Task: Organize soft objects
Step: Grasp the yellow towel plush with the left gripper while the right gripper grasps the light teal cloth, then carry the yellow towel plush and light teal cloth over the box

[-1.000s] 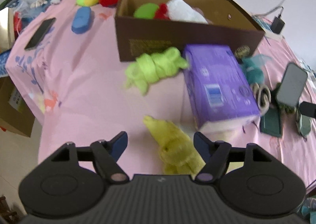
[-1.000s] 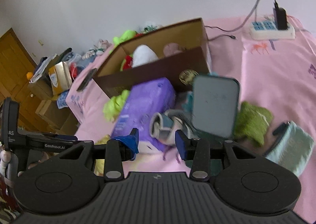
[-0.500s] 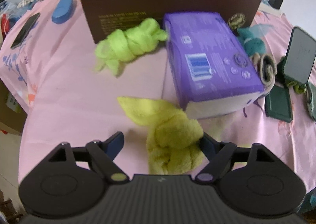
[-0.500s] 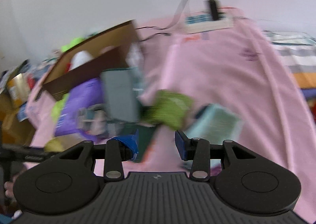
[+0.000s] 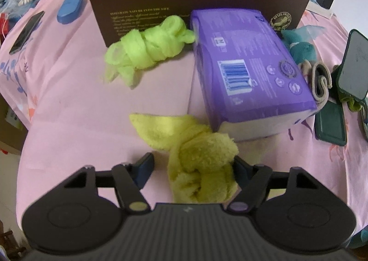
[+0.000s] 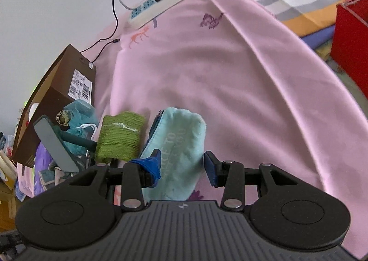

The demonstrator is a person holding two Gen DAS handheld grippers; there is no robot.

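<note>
Both grippers have closed in: left gripper (image 5: 192, 165) spread around the yellow towel (image 5: 197, 157), right gripper (image 6: 181, 164) spread astride the mint pouch (image 6: 181, 146), ready to pinch.

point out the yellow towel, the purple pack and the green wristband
yellow towel (image 5: 204, 157), left wrist view, on its knotted bulge
purple pack (image 5: 248, 53), left wrist view, on its top face
green wristband (image 6: 119, 137), right wrist view, on its ribbed front

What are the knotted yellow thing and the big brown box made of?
The knotted yellow thing looks like fuzzy terry or fleece cloth: its surface is nubbly and matte. The brown box appears to be cardboard with a smooth printed face, judging by its thin, stiff walls.
</note>
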